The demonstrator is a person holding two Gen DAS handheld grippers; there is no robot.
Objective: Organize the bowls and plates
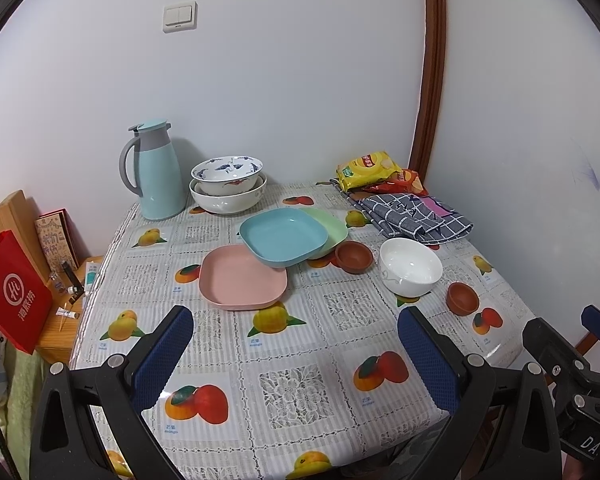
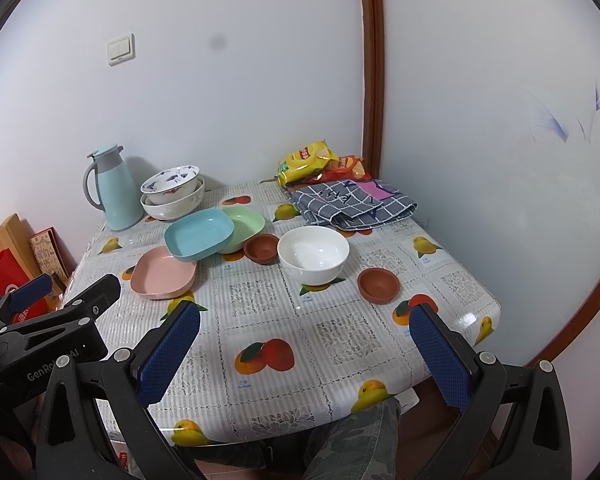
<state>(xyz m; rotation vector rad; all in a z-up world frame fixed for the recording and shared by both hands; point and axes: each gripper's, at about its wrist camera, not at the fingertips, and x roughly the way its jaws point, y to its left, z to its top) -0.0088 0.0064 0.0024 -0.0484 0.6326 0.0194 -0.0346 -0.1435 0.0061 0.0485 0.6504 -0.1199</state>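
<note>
The tablecloth (image 2: 268, 296) looks like glossy plastic film, catching glare at its near corner; the white bowl (image 2: 313, 255) shines like glazed ceramic, smooth inside; the two brown cups (image 2: 378, 285) look matt, like unglazed clay; the pink plate (image 1: 243, 277), blue plate (image 1: 283, 237) and green plate (image 1: 330, 227) read as smooth plastic with a soft sheen; the checked cloth (image 1: 414, 216) is woven fabric, creased; the snack bags (image 1: 370, 170) are shiny foil; the gripper pads (image 1: 168, 354) show a rough, dimpled blue texture on black plastic arms with metal bolts.
</note>
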